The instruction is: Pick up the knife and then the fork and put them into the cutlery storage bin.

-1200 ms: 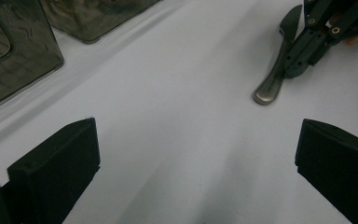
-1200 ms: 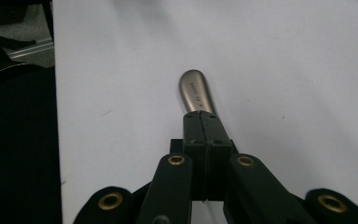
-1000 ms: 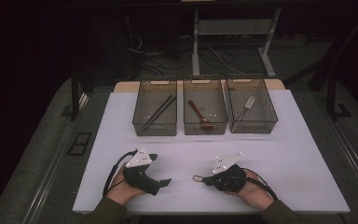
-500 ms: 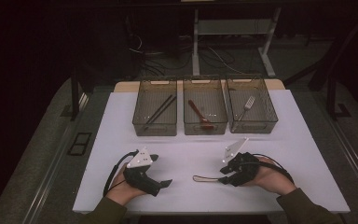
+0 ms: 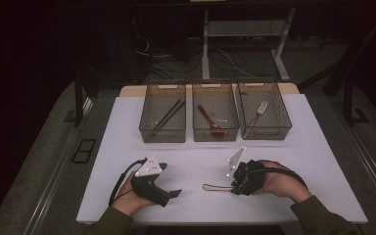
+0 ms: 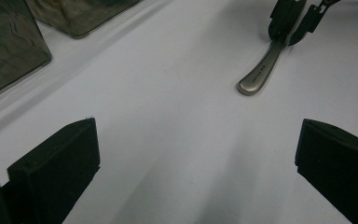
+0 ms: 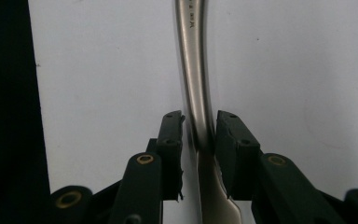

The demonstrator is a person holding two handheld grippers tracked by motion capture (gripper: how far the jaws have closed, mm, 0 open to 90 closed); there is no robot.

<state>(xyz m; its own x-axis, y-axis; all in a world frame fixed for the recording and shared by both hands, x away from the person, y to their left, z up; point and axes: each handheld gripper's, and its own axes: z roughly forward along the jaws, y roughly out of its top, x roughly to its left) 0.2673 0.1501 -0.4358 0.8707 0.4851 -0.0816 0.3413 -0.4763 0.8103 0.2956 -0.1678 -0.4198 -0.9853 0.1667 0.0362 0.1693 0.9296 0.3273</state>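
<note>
- My left gripper [image 5: 174, 193] rests on the table [image 5: 196, 156] at about 7 o'clock. Its fingers [image 6: 56, 163] are spread wide with nothing between them, so I take it as parked.
- The metal utensil [image 5: 215, 187] lies near the front edge at about 5 o'clock. Its handle end points toward 9 o'clock, into the gap between my two hands.
- My right gripper [image 5: 232, 187] is on the utensil's far end. Its fingers [image 7: 172, 140] have just been closing with the handle between them. They now stand narrow, and the pads look pressed to both sides of it.
- I judge the step in hand to be the pickup, with the grip only just made.
- Next I would lift it cleanly and carry it toward 12 o'clock, to one of the three bins [image 5: 215, 138]. Which bin depends on what the utensil is.
- The right gripper view shows the pads against the handle [image 7: 193, 56], which the high view hides under my hand.
- The left gripper view shows the handle tip [image 6: 261, 70] low on the table. Neither gripper view shows the bins' contents: chopsticks, a red spoon and a fork.
</note>
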